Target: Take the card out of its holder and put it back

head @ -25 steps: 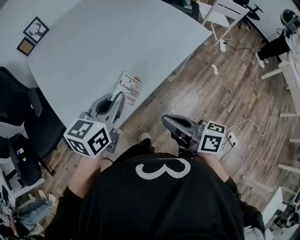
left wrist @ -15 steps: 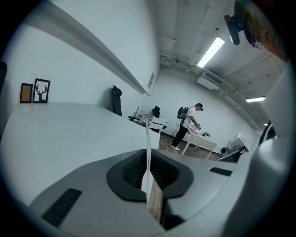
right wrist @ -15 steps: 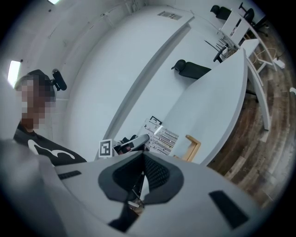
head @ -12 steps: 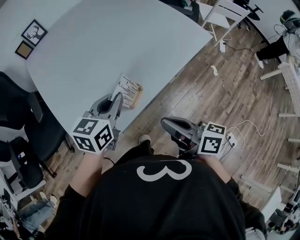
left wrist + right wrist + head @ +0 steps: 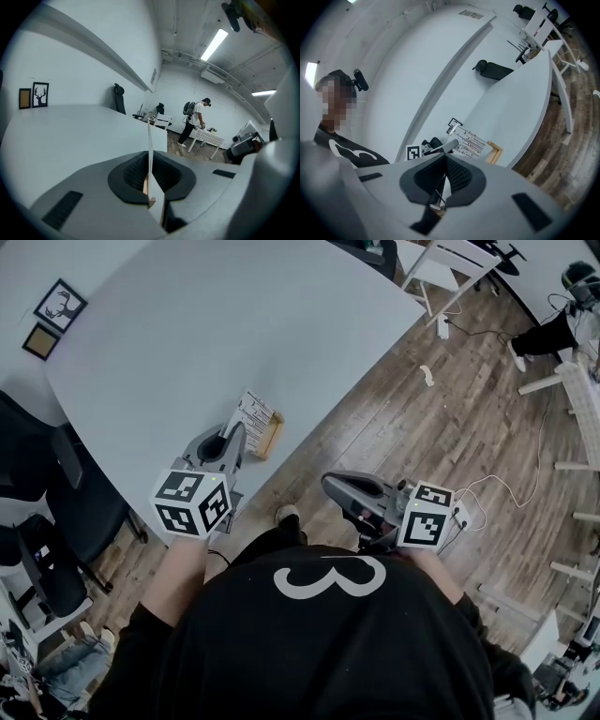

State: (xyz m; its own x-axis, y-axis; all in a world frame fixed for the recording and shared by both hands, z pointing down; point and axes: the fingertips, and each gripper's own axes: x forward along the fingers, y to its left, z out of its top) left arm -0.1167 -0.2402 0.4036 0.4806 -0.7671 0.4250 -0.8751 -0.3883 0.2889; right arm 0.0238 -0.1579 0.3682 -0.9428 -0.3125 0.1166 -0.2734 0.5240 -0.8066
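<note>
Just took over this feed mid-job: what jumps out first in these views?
The printed card stands in its wooden holder near the white table's edge, pinched by the left gripper. The right gripper hangs shut over the wood floor.

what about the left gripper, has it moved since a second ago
yes, a little: the left gripper has swung its marker cube right, nearer the shoe; its tongs stay shut on the card
</note>
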